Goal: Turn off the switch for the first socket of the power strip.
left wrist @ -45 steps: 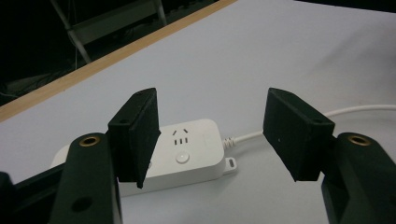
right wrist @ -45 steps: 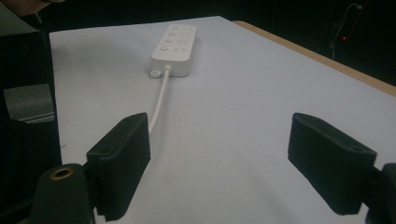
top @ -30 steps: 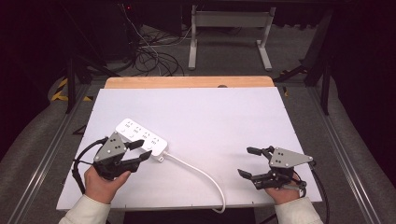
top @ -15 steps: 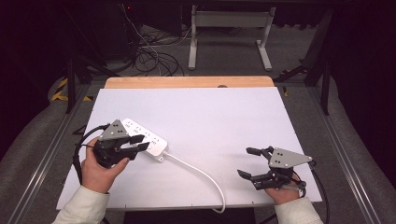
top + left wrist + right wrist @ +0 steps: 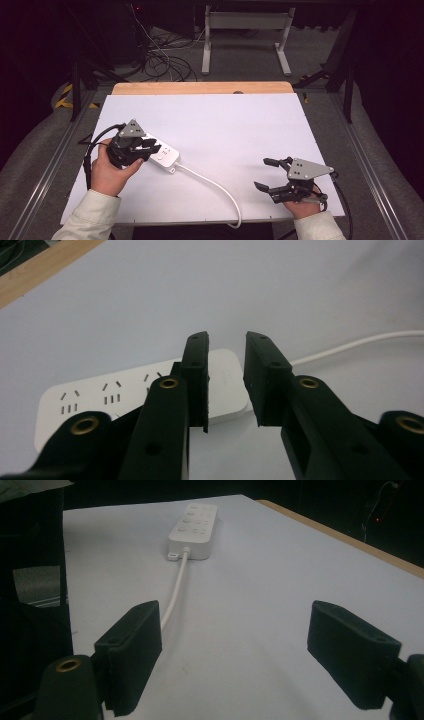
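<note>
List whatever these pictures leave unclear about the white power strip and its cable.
- White plastic power strip: in the high view, the left gripper covers its far end.
- White cable: plug end cut off at the table's near edge.
- Left gripper view: jaws hide the strip's middle; contact unclear.

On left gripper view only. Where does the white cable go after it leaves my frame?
Observer: From the power strip the cable curves across the table and drops over its near edge.
Operator: Right hand-held gripper?
Observer: The right hand-held gripper sits low near the table's near right corner, to the right of the cable.
Operator: Its jaws?
Observer: Wide open. The right gripper view shows bare table in the gap between them.
</note>
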### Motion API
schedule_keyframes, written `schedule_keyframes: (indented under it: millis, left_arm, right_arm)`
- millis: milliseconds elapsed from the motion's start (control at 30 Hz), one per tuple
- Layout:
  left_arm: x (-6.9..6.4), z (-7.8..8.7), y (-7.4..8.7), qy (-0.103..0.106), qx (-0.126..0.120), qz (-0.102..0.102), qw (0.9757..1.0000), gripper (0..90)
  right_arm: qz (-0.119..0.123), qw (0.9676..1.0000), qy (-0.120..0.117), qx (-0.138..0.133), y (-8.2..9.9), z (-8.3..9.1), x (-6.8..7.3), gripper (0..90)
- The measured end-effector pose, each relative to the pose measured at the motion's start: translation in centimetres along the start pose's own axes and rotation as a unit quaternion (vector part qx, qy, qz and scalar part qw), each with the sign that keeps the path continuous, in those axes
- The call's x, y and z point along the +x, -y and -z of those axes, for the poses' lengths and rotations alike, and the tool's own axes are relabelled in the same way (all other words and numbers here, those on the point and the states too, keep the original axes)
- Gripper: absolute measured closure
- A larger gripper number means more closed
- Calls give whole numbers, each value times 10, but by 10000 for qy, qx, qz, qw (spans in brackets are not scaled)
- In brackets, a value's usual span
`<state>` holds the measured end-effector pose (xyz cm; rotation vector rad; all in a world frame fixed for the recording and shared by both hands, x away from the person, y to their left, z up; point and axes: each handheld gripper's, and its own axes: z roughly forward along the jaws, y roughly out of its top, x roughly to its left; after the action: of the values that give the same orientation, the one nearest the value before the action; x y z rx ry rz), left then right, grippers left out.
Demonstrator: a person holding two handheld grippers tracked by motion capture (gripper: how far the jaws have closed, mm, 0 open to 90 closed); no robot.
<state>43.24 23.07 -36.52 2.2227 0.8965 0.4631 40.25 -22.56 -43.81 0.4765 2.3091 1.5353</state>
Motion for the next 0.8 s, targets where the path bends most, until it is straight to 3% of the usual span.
schedule_keyframes:
  millis: [100,133,300,467,567,800]
  left_arm:
    - [0,-5,-1,-179,220,51,9996,757]
    - [-1,-6,-1,-253,185,22,9995,756]
    - [6,-15,-3,31,339,92,9994,893]
    - [13,-26,-4,100,598,187,9980,899]
    - [17,-32,-4,210,849,231,9959,900]
    - [18,-46,-5,148,1127,178,9934,899]
  right_arm:
    - [-12,10000,-20,-2,0,-1,-1,222]
    - [-11,10000,-21,11,0,-1,-1,223]
    - [-7,10000,-45,14,0,-1,0,227]
    - [-16,10000,-49,43,0,-2,0,230]
    - [-19,10000,-82,42,0,-2,0,235]
    - [-9,10000,-77,40,1,-2,0,238]
